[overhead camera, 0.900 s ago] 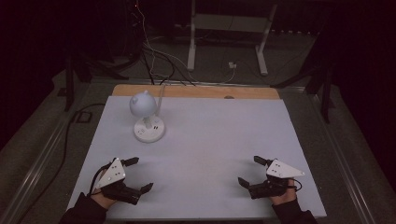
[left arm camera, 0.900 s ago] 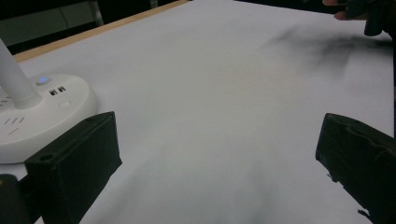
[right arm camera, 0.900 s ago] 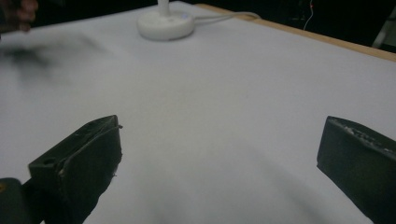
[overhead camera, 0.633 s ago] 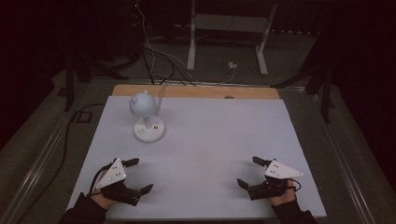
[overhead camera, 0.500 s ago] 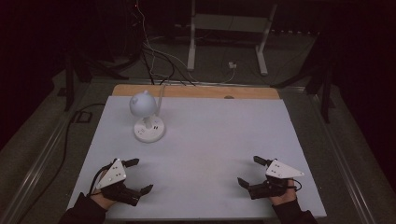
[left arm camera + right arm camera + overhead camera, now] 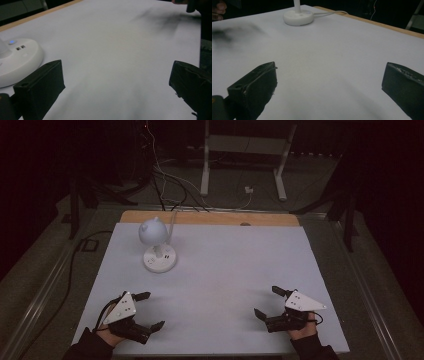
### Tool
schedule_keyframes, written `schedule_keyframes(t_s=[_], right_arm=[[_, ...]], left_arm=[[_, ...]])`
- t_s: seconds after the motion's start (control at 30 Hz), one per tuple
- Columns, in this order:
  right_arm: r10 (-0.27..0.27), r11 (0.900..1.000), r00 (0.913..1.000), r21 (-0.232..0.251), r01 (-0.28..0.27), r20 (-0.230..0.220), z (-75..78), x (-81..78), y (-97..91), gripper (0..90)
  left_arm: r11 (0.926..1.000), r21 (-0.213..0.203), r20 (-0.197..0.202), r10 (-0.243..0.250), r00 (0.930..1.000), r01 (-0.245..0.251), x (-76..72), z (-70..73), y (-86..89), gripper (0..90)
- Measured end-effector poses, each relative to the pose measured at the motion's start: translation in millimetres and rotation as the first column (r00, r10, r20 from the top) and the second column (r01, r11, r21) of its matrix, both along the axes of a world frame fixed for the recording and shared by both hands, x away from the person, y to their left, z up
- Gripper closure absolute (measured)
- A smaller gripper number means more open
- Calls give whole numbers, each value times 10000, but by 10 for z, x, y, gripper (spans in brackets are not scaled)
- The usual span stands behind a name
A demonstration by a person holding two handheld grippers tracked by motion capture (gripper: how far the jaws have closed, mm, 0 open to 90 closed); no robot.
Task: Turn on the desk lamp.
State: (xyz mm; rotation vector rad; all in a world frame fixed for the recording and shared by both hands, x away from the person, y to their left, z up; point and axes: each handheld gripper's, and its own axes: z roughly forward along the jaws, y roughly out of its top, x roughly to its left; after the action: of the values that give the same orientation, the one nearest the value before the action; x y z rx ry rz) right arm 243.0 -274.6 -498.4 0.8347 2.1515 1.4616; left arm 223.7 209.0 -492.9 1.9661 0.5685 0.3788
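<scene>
Here both of the person's hands rest low at the near edge of the counter [image 6: 215,270], well apart from the lamp [image 6: 159,247], which is the landmark for everything else: a small white desk lamp with a round head on a short stalk and a disc-shaped base, standing toward the far left part of the white surface. The left gripper [image 6: 150,310] lies nearer the lamp, on the near side of its base and a little to the left, held level with its grey three-cornered plate facing up and its fingers aimed inward across the counter. In the left gripper view its two black fingers stand wide apart with only bare white surface between them, and the lamp base [image 6: 17,60] sits just beyond the left-hand finger, a small blue light glowing on top of it. The right gripper [image 6: 266,302] lies much farther from the lamp, off to the near right, also level, plate up, its fingers pointing back toward the lamp's side. In the right gripper view those fingers are likewise spread wide and hold nothing, and the lamp base [image 6: 298,18] shows far off with its cord trailing away toward the wooden edge. Compared with the earlier frames, nothing of note has changed: both hands keep the same places relative to the lamp, the fingers stay equally spread, and the lamp has not shifted.
</scene>
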Motion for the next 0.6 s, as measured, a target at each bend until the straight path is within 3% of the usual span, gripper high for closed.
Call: schedule_keyframes(t_s=[0.3, 0.6], right_arm=[[-123, 9999, 9998, 68, 122, 144, 19, -17, -12, 0], [-119, 9998, 9997, 145, 116, 218, 29, -27, -13, 0]], left_arm=[[9994, -73, -65, -339, 9994, 338, -20, 98, -38, 3], [9996, -268, -152, -96, 9998, 92, 2, 204, -61, 3]])
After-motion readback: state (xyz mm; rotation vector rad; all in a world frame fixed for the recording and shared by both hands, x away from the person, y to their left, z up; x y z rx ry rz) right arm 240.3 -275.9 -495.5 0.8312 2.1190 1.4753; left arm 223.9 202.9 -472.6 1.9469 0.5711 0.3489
